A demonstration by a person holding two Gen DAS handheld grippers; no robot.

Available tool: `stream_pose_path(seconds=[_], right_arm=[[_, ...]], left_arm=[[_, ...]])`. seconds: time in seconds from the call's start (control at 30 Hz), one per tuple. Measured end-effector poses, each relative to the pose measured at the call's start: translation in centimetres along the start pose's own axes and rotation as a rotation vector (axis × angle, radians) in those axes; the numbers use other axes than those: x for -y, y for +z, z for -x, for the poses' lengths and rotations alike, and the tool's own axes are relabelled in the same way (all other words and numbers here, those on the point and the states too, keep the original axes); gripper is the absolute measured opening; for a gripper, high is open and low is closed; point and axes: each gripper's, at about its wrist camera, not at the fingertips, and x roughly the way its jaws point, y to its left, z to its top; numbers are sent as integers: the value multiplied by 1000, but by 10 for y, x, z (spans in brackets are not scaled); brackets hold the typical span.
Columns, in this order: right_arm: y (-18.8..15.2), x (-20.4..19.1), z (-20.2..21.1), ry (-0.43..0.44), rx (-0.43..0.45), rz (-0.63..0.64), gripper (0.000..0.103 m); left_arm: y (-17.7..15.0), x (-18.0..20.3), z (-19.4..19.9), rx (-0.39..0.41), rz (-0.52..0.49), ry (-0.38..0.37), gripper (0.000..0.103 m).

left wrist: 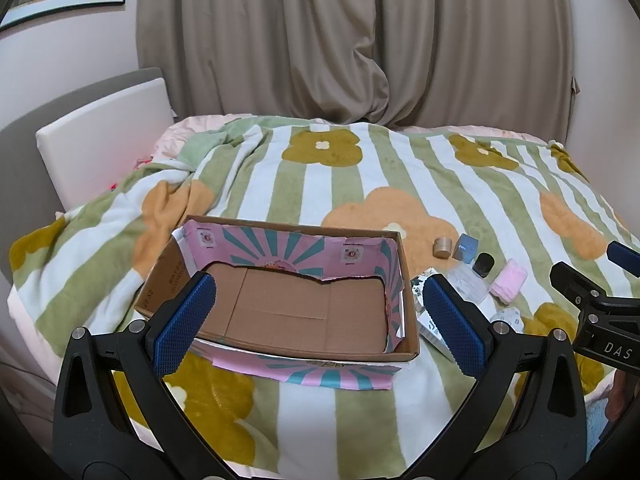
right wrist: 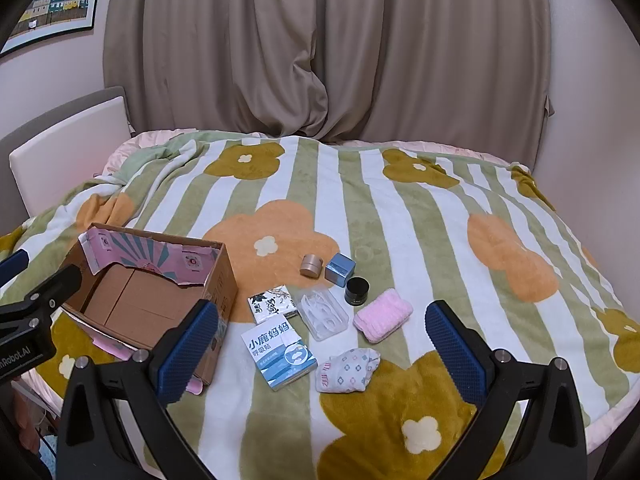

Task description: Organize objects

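An open cardboard box (left wrist: 404, 280) with pink and teal lining lies empty on the bed; it also shows in the right wrist view (right wrist: 224, 280). To its right lie a gold jar (right wrist: 311, 265), a blue cube box (right wrist: 340, 268), a black jar (right wrist: 357, 291), a pink cloth roll (right wrist: 383, 315), a clear plastic case (right wrist: 324, 317), a floral packet (right wrist: 272, 303), a blue-white box (right wrist: 280, 350) and patterned socks (right wrist: 347, 370). My left gripper (left wrist: 316, 320) is open above the box. My right gripper (right wrist: 320, 348) is open above the items.
A striped flower blanket (right wrist: 400, 220) covers the bed. A white headboard (left wrist: 100, 136) stands at the left, and beige curtains (left wrist: 352, 40) hang behind. The bed's front edge (right wrist: 600, 420) curves at the lower right.
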Motion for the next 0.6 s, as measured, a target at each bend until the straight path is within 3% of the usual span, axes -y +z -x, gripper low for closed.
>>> stream_pose_path(seconds=[0.6], right_arm=[[1, 0, 0, -1, -2, -1, 102]], left_arm=[[-2, 2, 1, 0, -8, 5, 103]])
